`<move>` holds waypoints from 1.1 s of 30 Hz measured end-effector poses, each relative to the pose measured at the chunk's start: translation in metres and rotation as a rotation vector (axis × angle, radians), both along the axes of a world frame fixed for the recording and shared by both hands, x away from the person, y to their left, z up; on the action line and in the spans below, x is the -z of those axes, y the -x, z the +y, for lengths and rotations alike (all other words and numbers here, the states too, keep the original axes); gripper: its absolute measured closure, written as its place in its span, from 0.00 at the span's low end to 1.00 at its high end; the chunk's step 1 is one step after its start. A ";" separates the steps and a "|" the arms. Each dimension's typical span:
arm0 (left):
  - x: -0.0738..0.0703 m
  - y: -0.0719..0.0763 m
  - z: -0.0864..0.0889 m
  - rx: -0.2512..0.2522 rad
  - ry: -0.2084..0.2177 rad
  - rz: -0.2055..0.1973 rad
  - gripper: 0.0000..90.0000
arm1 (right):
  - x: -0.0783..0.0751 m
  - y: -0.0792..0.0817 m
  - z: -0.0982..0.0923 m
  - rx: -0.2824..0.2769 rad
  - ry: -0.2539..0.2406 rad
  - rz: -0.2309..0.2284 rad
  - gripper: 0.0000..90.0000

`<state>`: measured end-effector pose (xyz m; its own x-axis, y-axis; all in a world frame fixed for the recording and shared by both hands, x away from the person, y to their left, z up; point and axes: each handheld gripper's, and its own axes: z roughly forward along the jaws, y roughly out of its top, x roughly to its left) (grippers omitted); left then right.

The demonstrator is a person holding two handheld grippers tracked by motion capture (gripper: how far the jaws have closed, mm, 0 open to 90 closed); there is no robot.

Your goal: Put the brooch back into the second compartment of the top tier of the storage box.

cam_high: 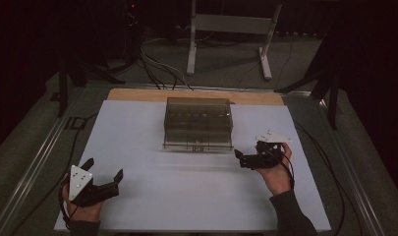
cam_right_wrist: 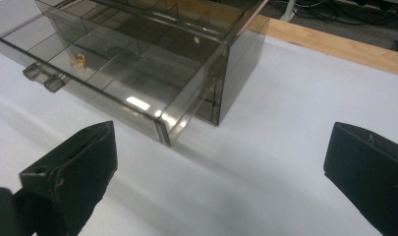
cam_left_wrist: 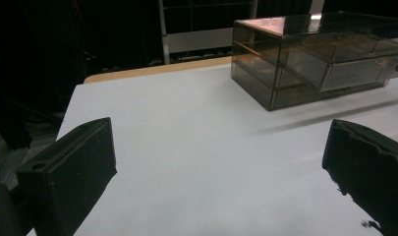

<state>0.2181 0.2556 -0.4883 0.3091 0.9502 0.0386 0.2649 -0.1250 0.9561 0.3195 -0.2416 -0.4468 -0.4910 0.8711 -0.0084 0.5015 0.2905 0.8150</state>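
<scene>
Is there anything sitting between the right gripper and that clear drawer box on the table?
Nothing visible does. The right gripper sits open just off the near right corner of the drawer box, and in the right gripper view only bare white table lies between its jaws and the box.

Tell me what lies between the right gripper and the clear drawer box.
Nothing: in the high view only bare white table separates the right gripper from the drawer box.
</scene>
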 end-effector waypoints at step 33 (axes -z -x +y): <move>0.005 -0.008 0.005 0.026 0.038 0.019 0.00 | 0.035 0.059 -0.037 0.035 -0.096 -0.163 0.00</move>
<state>0.2258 0.2604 -0.4929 0.3341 0.9425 -0.0034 0.2804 -0.0959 0.9551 0.2610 -0.2790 -0.4816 -0.4594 0.8882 -0.0018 0.3689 0.1926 0.9093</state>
